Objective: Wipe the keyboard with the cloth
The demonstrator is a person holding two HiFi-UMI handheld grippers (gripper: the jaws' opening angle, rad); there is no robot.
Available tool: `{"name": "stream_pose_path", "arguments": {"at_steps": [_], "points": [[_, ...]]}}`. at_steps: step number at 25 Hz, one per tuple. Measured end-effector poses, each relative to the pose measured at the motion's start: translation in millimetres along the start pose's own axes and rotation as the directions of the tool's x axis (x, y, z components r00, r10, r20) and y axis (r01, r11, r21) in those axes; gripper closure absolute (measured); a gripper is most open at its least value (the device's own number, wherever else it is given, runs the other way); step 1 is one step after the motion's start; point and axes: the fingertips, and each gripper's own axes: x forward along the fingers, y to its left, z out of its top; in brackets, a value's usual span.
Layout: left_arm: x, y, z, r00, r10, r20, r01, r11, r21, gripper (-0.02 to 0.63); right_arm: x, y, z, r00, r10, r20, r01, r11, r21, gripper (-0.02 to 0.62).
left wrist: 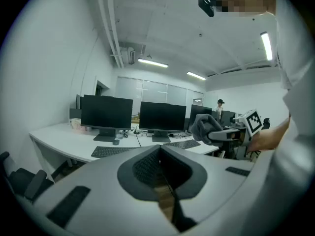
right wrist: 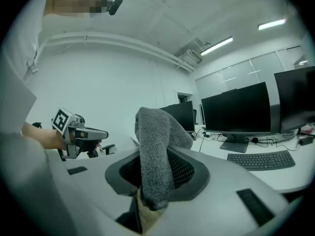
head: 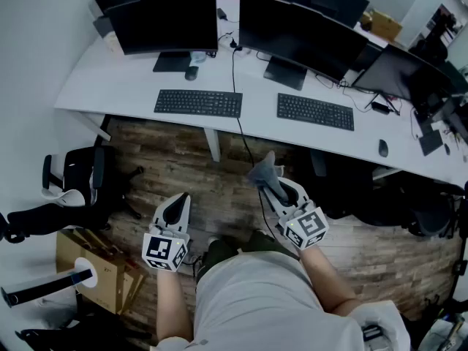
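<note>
Two black keyboards lie on the white desk (head: 88, 86): the left keyboard (head: 198, 102) and the right keyboard (head: 315, 112). My right gripper (head: 268, 179) is shut on a grey cloth (head: 262, 170), held over the wooden floor well short of the desk. In the right gripper view the cloth (right wrist: 156, 156) sticks up from between the closed jaws. My left gripper (head: 176, 205) is shut with nothing in it, also above the floor. The left gripper view shows the left keyboard (left wrist: 112, 151) and the right gripper holding the cloth (left wrist: 206, 128).
Black monitors (head: 162, 22) (head: 301, 34) stand behind the keyboards, with a third (head: 402, 73) at the right. A mouse (head: 191, 72) sits near the left monitor base, another mouse (head: 383, 148) at the right. An office chair (head: 77, 178) and a cardboard box (head: 91, 265) stand at the left.
</note>
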Motion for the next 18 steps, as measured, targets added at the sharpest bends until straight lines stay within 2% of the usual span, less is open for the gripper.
{"name": "stream_pose_path", "arguments": {"at_steps": [10,14,18], "points": [[-43.2,83.7,-15.6,0.999,-0.044,0.001,0.044,0.999,-0.027,0.603,59.7,67.6,-4.2,0.999,-0.041,-0.021,0.041,0.999,0.006,0.479],[-54.0,118.4,-25.7,0.999,-0.045,-0.013,0.044,0.998,-0.035,0.603,80.1,76.9,-12.5,0.996,-0.080,-0.042,0.081,0.996,0.033,0.476],[-56.2,145.9,-37.6,0.999,-0.036,-0.033,0.033,0.997,-0.077,0.603,97.4,73.9,-28.9,0.990,-0.106,-0.090,0.112,0.992,0.063,0.476]]}}
